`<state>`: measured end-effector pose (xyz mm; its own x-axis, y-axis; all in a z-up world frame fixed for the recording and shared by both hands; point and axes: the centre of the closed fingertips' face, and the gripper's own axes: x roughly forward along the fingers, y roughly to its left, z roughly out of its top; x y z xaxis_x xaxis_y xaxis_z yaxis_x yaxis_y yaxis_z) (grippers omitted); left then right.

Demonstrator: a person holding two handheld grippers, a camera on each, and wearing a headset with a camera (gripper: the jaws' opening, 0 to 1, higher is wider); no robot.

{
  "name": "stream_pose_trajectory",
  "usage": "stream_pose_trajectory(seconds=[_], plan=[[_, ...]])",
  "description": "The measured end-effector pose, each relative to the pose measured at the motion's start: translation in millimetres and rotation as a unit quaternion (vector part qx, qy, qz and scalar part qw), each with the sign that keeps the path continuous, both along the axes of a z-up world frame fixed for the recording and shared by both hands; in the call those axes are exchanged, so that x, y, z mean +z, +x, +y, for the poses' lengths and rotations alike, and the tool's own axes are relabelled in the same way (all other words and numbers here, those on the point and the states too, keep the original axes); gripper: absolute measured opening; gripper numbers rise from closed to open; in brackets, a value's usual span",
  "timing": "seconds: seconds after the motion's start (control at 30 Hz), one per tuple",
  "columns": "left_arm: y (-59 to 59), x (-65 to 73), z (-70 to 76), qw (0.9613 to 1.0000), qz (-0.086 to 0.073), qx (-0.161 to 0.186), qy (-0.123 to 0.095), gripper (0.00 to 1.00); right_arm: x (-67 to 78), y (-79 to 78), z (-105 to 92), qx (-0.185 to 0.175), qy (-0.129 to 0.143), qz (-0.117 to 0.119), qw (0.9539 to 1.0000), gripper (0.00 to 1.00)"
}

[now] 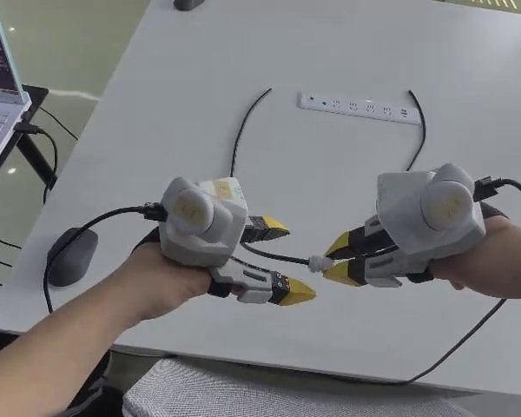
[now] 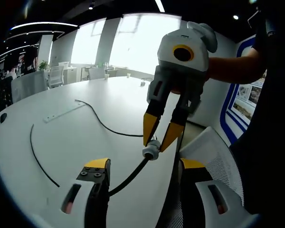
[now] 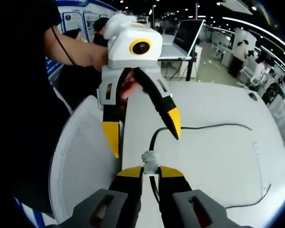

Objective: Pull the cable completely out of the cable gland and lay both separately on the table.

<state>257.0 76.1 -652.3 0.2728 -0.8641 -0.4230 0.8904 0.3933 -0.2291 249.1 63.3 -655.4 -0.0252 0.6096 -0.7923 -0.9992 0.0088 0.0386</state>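
— What have the right-hand tips got?

— The right gripper (image 1: 333,259) (image 3: 152,172) is pinched onto the cable gland (image 1: 317,260) (image 3: 150,160), a small white plastic piece with a round collar. Its rear is hidden between the yellow pads (image 3: 131,172), and any thread is too small to make out.

— Which way does it point?

— Its long axis is roughly level, in the air over the near edge of the table (image 1: 243,52). Its nose is toward the left gripper (image 1: 291,261), with the black cable (image 1: 269,254) (image 2: 128,178) seated in it.

— And the left?

— Jaws wide apart, gripping nothing. The smooth, round cable runs between them, then curves away across the white tabletop. Whether it brushes a jaw, I can't tell.
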Motion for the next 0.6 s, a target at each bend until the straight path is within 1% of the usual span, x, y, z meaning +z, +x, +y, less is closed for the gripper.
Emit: stream_pose_trajectory(seconds=[0.07,0.13,0.2,0.3,0.33,0.37,0.4,0.43,0.5,0.53,0.6], plan=[[-1.8,1.6,-2.4,1.0,-0.005,-0.005,-0.005,0.57,0.9,-0.6,-1.1,0.004,0.002,-0.002,1.0,0.07],[-2.8,5.4,-5.3,0.9997,-0.017,-0.011,-0.011,0.54,1.5,-1.3,-2.5,0.008,0.004,-0.003,1.0,0.07],[-2.9,8.5,-7.9,0.9994,-0.023,-0.015,-0.02,0.52,1.6,-2.0,-3.9,0.011,0.004,-0.004,0.9999,0.07],[-2.7,11.1,-10.6,0.999,-0.031,-0.021,-0.026,0.46,2.3,-3.8,-5.4,0.017,0.006,-0.004,0.9998,0.07],[-2.6,11.0,-11.1,0.999,-0.03,-0.021,-0.026,0.45,2.8,-4.0,-5.4,0.019,0.007,-0.006,0.9998,0.07],[-2.3,10.2,-12.4,0.9991,-0.024,-0.021,-0.027,0.45,3.6,-4.1,-5.5,0.02,0.008,-0.006,0.9998,0.07],[-2.2,9.3,-13.0,0.9992,-0.022,-0.022,-0.026,0.45,4.0,-4.1,-5.5,0.02,0.009,-0.006,0.9997,0.07],[-2.1,8.6,-13.7,0.9991,-0.024,-0.024,-0.025,0.45,4.9,-4.2,-5.4,0.023,0.01,-0.009,0.9997,0.07],[-2.1,6.8,-14.5,0.9992,-0.02,-0.025,-0.024,0.44,6.6,-4.1,-5.0,0.027,0.013,-0.013,0.9995,0.07],[-2.5,6.4,-15.1,0.9992,-0.018,-0.026,-0.025,0.43,7.2,-4.3,-4.8,0.026,0.014,-0.011,0.9995,0.07],[-2.5,6.8,-16.3,0.9991,-0.018,-0.028,-0.028,0.41,7.9,-4.5,-4.5,0.027,0.016,-0.011,0.9994,0.07]])
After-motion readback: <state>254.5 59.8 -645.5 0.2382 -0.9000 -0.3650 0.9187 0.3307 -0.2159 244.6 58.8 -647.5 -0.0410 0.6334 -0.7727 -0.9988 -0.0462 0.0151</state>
